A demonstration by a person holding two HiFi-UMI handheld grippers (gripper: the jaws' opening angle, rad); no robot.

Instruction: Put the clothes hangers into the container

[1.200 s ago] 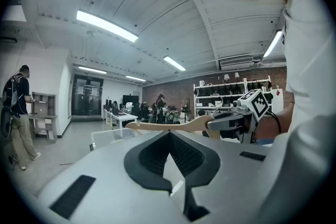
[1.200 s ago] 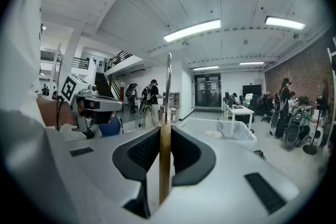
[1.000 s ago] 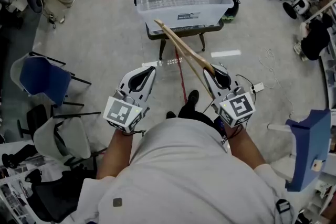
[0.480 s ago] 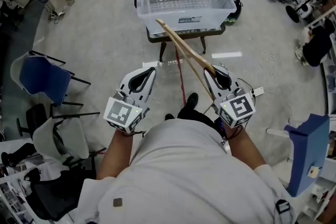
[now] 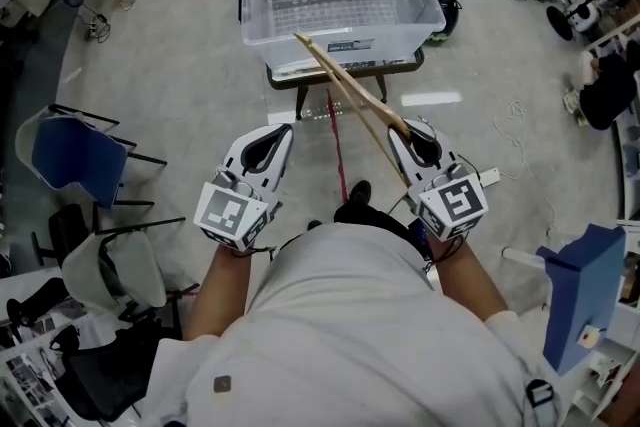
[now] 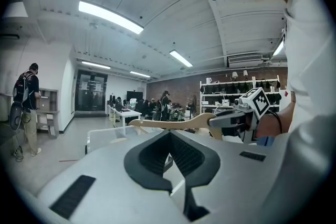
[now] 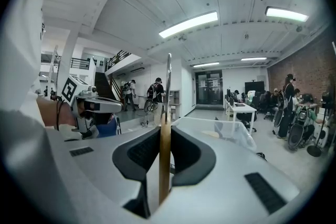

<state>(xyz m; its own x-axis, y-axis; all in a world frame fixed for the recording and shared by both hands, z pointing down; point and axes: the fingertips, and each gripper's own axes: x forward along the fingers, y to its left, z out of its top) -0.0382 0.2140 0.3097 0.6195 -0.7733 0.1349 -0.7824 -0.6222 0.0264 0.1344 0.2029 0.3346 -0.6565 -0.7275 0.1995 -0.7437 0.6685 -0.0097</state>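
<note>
The right hand-held gripper (image 5: 411, 129) pinches the hanger (image 5: 350, 85), its long end pointing at the box (image 5: 400, 27) ahead; the left hand-held gripper (image 5: 279, 132) is pressed together, empty.

Looking like a robotics lab/workshop: ppl (image 7: 290, 97) working at desks (image 7: 242, 109), strip lights (image 6: 110, 16) glowing overhead, brick wall (image 7: 310, 68), shelving (image 6: 231, 93), wheeled equipment (image 5: 562, 3) sitting on concrete floor (image 5: 190, 65).

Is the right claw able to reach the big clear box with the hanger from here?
Probably yes. The right claw is shut on the wooden hanger, whose far tip shows over the clear box's near edge. The box top looks open, and nothing stands between them.
</note>
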